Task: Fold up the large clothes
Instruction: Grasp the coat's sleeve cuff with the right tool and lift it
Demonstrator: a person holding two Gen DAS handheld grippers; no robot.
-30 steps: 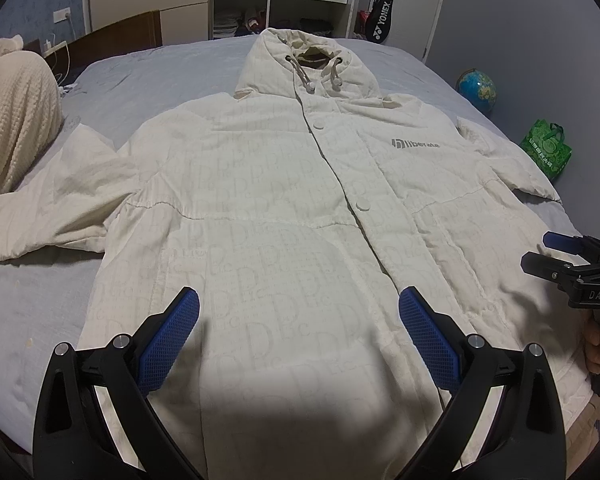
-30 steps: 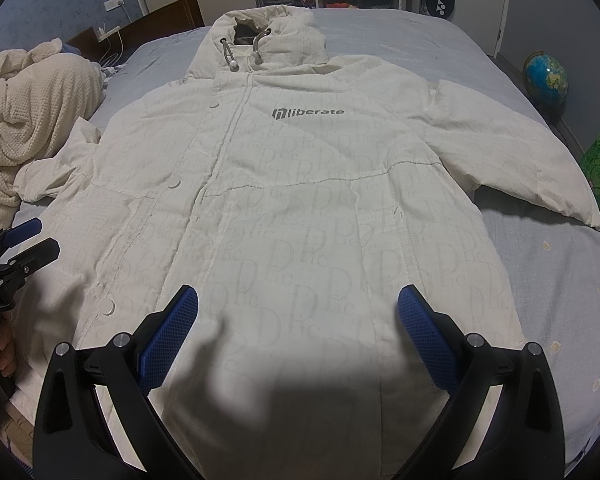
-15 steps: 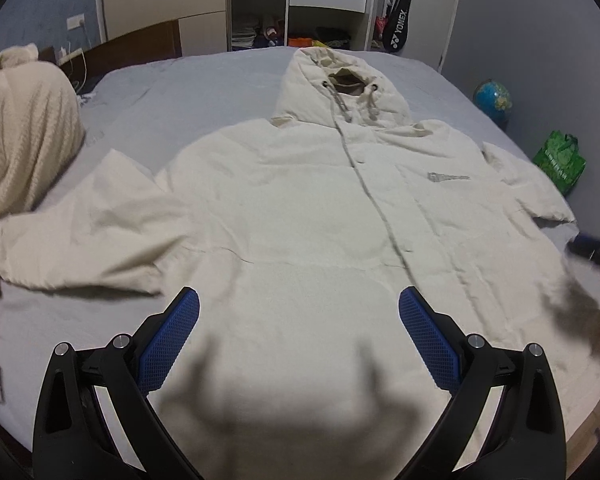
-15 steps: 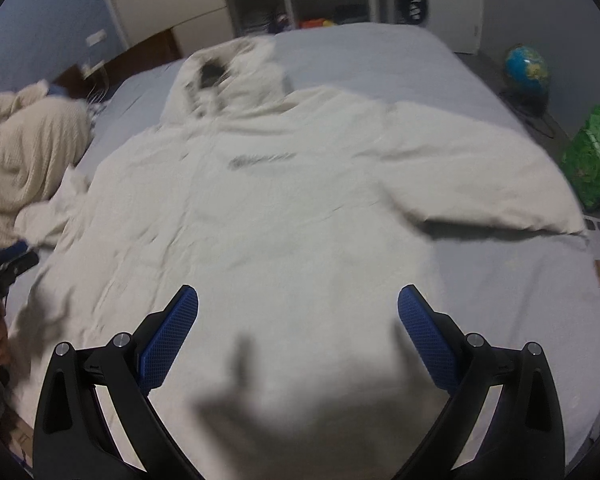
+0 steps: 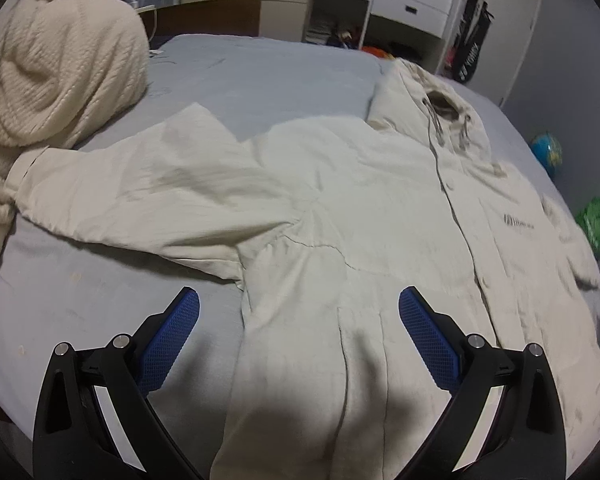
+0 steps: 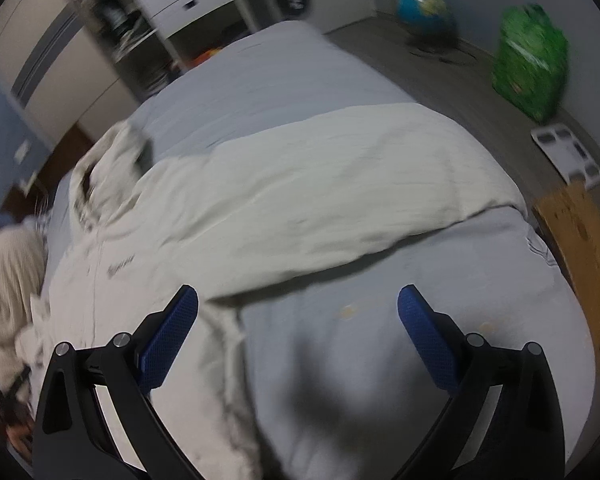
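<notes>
So in the left wrist view the big cream hooded coat (image 5: 380, 216) is spread out flat, front side up, on the grey-blue bed (image 5: 260, 76), and it takes up most of the mattress. One sleeve (image 5: 148, 192) sticks out to the side of the coat's body, with its cuff touching the knitted cream blanket (image 5: 52, 64) bunched up near the headboard. The hood (image 5: 432, 100) points toward the white drawers (image 5: 412, 0) past the bed. The left gripper (image 5: 299, 320) is spread wide with nothing in it, hovering over the coat's lower side edge right below the armpit.

The right wrist view is pretty blurry. The other sleeve (image 6: 340, 184) lies stretched across the bed toward its edge. The right gripper (image 6: 298, 320) is also wide apart and empty, over bare sheet just below that sleeve. On the floor beyond the bed there's a globe (image 6: 424, 4) and a green bag (image 6: 532, 60)
</notes>
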